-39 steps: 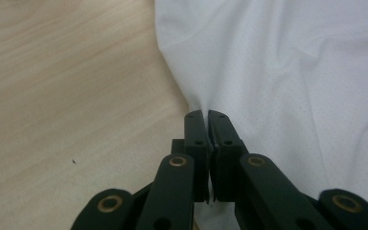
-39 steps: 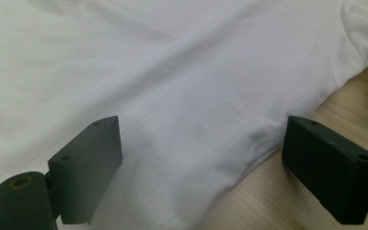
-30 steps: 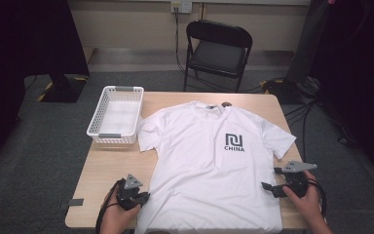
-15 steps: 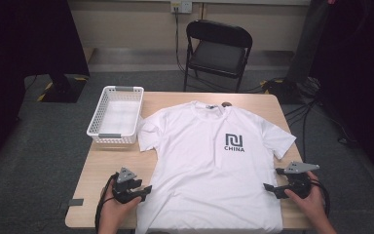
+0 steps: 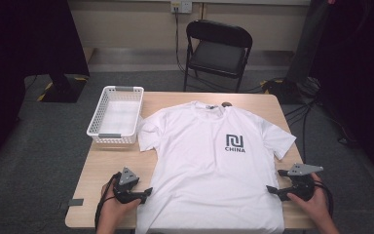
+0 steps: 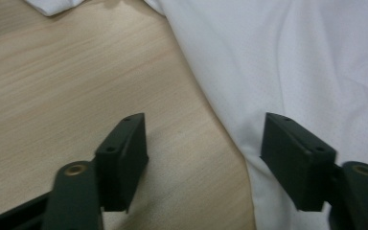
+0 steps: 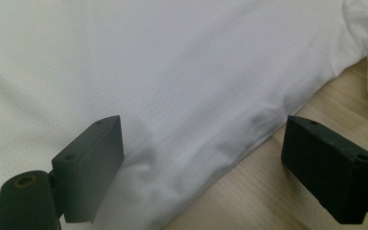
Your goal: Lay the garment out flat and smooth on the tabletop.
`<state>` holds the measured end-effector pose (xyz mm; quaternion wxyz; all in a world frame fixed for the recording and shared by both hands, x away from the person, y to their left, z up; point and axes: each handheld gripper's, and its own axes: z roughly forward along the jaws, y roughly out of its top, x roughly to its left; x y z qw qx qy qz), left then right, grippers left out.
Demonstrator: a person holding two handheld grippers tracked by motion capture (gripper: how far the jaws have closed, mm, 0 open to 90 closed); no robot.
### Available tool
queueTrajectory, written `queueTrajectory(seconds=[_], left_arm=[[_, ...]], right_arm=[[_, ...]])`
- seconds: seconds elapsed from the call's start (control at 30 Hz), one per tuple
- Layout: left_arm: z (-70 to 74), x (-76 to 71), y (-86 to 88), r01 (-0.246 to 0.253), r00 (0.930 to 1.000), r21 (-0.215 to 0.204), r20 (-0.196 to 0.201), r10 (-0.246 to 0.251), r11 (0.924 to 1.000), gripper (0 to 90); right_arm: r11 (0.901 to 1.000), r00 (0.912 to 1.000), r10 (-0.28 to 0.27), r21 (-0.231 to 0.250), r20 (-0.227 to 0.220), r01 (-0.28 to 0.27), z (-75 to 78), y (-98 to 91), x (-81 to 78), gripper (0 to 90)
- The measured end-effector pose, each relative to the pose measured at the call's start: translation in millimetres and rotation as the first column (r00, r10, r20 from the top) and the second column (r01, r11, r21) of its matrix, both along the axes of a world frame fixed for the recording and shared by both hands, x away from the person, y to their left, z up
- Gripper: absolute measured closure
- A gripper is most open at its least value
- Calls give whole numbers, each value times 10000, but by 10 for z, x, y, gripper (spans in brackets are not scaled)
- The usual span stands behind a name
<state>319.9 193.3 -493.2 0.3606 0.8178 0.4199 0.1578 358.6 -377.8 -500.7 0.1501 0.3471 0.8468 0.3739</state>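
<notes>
A white T-shirt (image 5: pixel 209 165) with a dark "CHINA" logo lies flat, front up, on the wooden table (image 5: pixel 107 163). My left gripper (image 5: pixel 146 192) rests at the shirt's lower left side edge. Its jaws have just been opening and now stand open. In the left gripper view (image 6: pixel 203 129) the shirt's edge (image 6: pixel 268 72) runs between the jaws and the pads do not press on it. At the lower right side edge my right gripper (image 5: pixel 273 183) is open. In the right gripper view (image 7: pixel 203 136) the shirt's edge (image 7: pixel 182 96) lies between the wide jaws, unpinched.
A white plastic basket (image 5: pixel 117 114) stands on the table's far left, next to the shirt's sleeve. A small dark object (image 5: pixel 226 104) lies by the collar at the far edge. Behind the table stands a black folding chair (image 5: pixel 216 48). Cables trail on the floor at right.
The left gripper's jaws have spread apart at the shirt's left edge. Both hands have stayed almost in place.
</notes>
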Motion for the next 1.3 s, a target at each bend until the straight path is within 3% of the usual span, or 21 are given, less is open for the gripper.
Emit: queueTrajectory(seconds=[0.13,0.33,0.63,0.83,1.3], left_arm=[[20,11,12,393,9991,196,167,-397,9990,187],[92,28,45,1066,9925,15,602,-1065,9943,161],[95,15,118,1177,9915,-288,591,-1159,9926,159],[91,-5,205,1354,9892,-181,597,-1341,9906,159],[108,-23,331,1260,9905,-305,586,-1241,9916,160]], right_arm=[[10000,10000,2,0,6,-2,0,0,0,133],[10000,10000,-18,0,-1,18,0,2,1,132],[10000,10000,-36,-1,4,36,-1,4,4,131],[10000,10000,-35,-2,6,35,0,4,3,132],[10000,10000,-37,-1,7,37,-1,4,3,131]])
